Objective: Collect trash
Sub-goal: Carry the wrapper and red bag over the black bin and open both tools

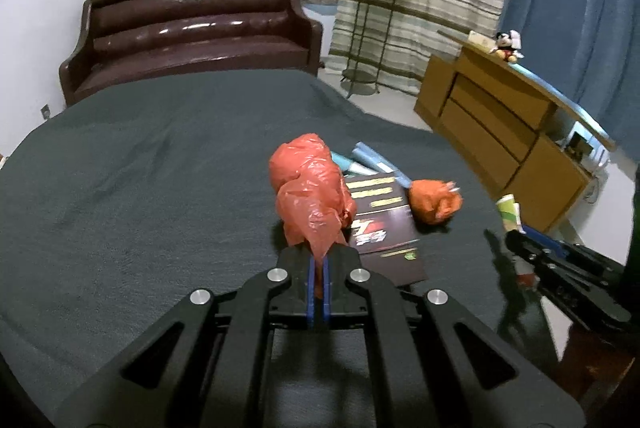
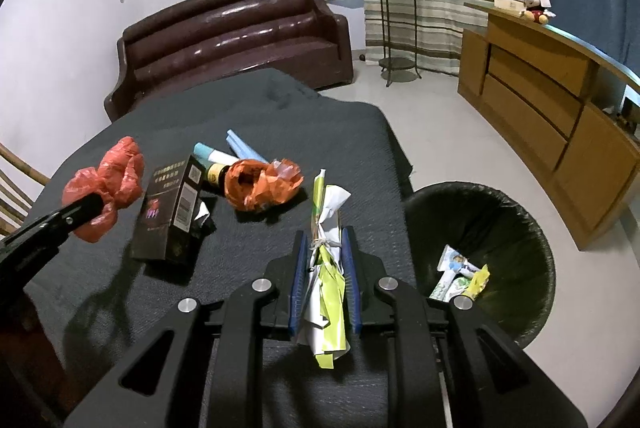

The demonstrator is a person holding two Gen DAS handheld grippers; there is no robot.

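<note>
My left gripper [image 1: 319, 262] is shut on a crumpled red plastic bag [image 1: 310, 187], held just above the dark grey table cover [image 1: 140, 167]. From the right wrist view the same red plastic bag [image 2: 106, 183] hangs at the left gripper [image 2: 94, 205]. My right gripper [image 2: 325, 248] is shut on a bundle of white and green paper wrappers [image 2: 326, 268]. A second orange-red bag [image 2: 260, 183] [image 1: 434, 201] lies on the table beside a dark box [image 2: 172, 207] [image 1: 380, 216] and some blue tubes [image 2: 240, 147]. The right gripper [image 1: 520, 252] shows at the left wrist view's right edge.
A black-lined trash bin [image 2: 480, 211] with some wrappers inside stands on the floor right of the table. A brown leather sofa [image 1: 192, 27] is behind the table. A wooden cabinet [image 2: 552, 99] and a plant stand [image 2: 394, 7] are at the back right.
</note>
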